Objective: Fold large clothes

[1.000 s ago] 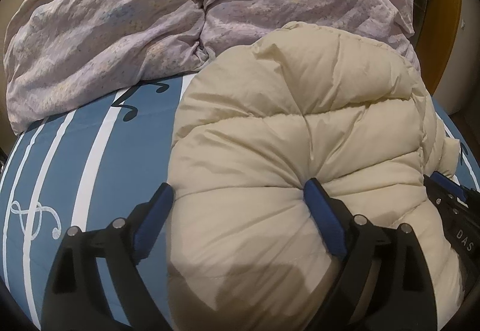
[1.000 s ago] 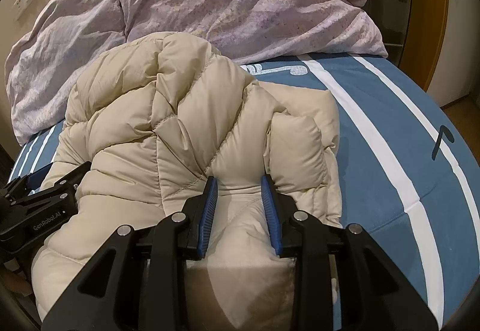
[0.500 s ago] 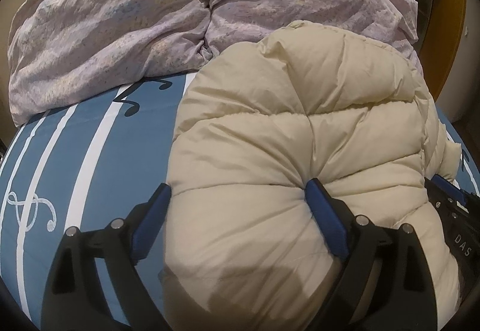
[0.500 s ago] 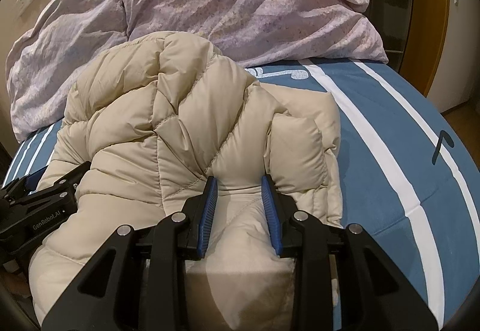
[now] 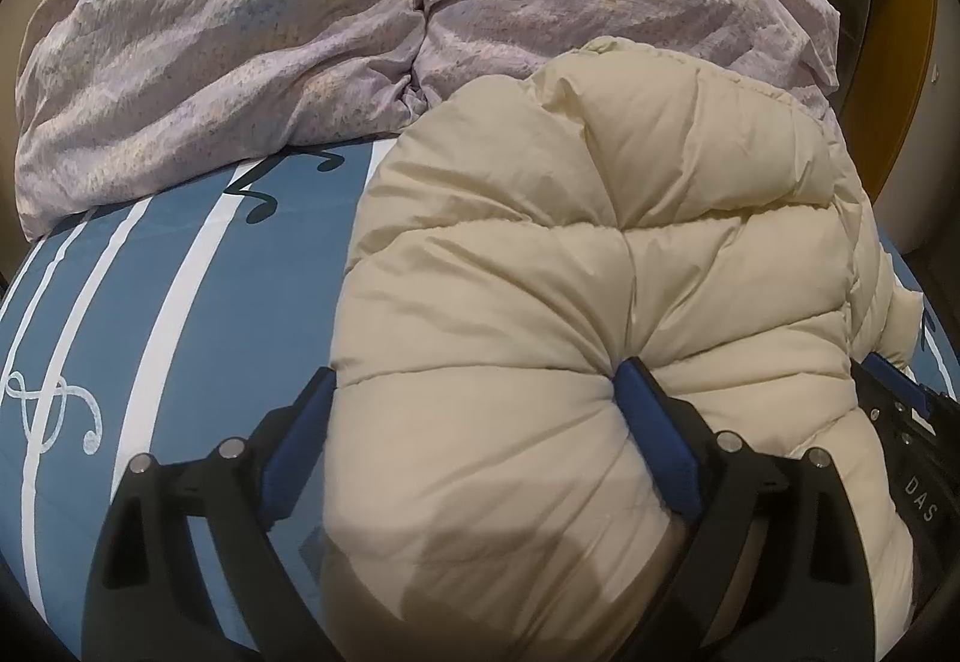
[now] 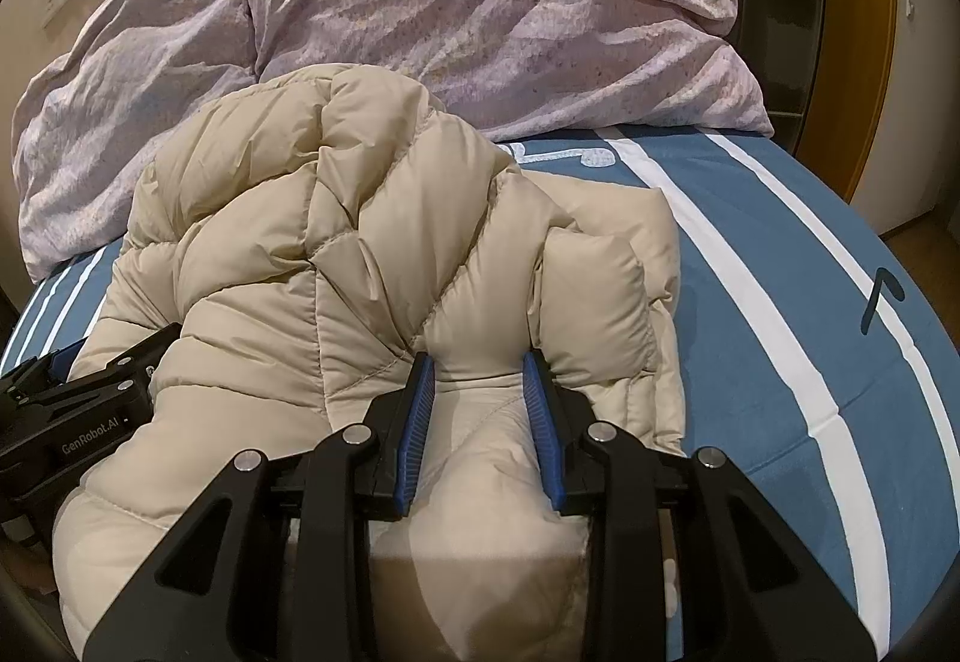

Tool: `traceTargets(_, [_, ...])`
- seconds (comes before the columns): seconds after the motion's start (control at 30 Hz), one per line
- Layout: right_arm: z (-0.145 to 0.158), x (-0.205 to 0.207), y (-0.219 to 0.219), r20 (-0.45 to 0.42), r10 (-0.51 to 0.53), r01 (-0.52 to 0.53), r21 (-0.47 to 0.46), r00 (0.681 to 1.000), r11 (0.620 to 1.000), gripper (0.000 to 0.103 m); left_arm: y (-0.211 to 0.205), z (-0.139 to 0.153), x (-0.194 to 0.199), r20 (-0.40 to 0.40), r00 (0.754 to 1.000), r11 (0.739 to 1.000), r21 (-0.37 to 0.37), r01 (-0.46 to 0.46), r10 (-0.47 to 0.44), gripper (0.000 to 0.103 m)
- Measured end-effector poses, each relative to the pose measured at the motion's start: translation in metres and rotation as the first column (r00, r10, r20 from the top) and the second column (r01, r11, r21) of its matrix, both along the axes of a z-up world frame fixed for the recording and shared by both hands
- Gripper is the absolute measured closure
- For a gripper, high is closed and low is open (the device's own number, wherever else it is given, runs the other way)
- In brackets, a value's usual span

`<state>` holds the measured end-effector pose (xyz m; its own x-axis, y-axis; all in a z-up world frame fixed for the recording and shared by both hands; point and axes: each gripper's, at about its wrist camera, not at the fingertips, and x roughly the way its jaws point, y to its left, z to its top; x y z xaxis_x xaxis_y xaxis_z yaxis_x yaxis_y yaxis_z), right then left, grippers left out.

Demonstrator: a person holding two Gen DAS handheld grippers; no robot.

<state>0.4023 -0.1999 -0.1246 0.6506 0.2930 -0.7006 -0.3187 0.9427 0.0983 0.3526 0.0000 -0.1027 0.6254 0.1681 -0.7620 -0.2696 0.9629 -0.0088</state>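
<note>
puffer jacket (image 6: 372, 266): bunched on bed (image 6: 780, 302), near pillows (image 6: 480, 14) | left tongs (image 5: 474, 422): spread wide around a thick jacket fold | right tongs (image 6: 480, 404): pinching a jacket fold

I see a bed (image 5: 180, 302) covered in a blue sheet with white stripes and musical-note marks. Across its far end lies a crumpled pale lilac duvet (image 5: 270, 32), bunched in two mounds. In front of that, a puffy beige quilted jacket (image 5: 570, 272) lies heaped on the sheet, its far edge touching the duvet in my right wrist view.
</note>
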Motion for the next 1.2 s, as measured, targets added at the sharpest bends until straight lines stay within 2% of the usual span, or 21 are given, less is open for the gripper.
traceTargets(0.4, [-0.001,-0.001,0.0,0.012,-0.002,0.002,0.001,1.0,1.0,0.07,0.001,-0.002,0.0,0.006,1.0,1.0,-0.019,-0.006,0.006,0.009])
traceTargets(0.63, [0.007,0.006,-0.003,-0.071,0.049,-0.05,-0.004,0.996,0.999,0.066,0.01,0.009,-0.002,-0.042,0.999,0.996,-0.081,-0.024,0.021,0.01])
traceTargets(0.73, [0.013,0.005,-0.012,-0.117,0.076,-0.073,0.034,0.99,0.997,0.055,0.011,0.02,-0.008,-0.042,0.999,0.997,-0.077,-0.012,0.009,0.01])
traceTargets(0.8, [0.019,0.005,-0.021,-0.136,0.089,-0.081,0.067,0.987,0.994,0.039,0.011,0.026,-0.012,-0.035,0.999,0.998,-0.067,0.001,-0.003,0.01])
traceTargets(0.83, [0.02,0.003,-0.024,-0.137,0.089,-0.079,0.074,0.987,0.994,0.035,0.013,0.03,-0.014,-0.033,0.999,0.998,-0.064,0.005,-0.007,0.01])
traceTargets(0.97, [0.024,0.008,-0.044,-0.175,0.045,-0.027,0.105,0.984,0.994,0.014,0.025,0.039,-0.02,-0.028,1.0,0.997,-0.078,-0.015,0.012,0.01])
traceTargets(1.03, [0.018,0.014,-0.058,-0.231,0.029,0.007,0.153,0.972,0.988,0.014,0.033,0.041,-0.023,-0.031,0.999,0.995,-0.091,-0.032,0.03,0.01])
traceTargets(1.13, [0.003,0.029,-0.074,-0.347,0.047,0.041,0.242,0.937,0.969,0.013,0.043,0.041,-0.023,-0.04,0.998,0.993,-0.107,-0.05,0.046,0.01])
traceTargets(1.2, [-0.003,0.034,-0.078,-0.38,0.069,0.044,0.282,0.922,0.958,0.01,0.045,0.04,-0.023,-0.044,0.998,0.992,-0.112,-0.053,0.048,0.01])
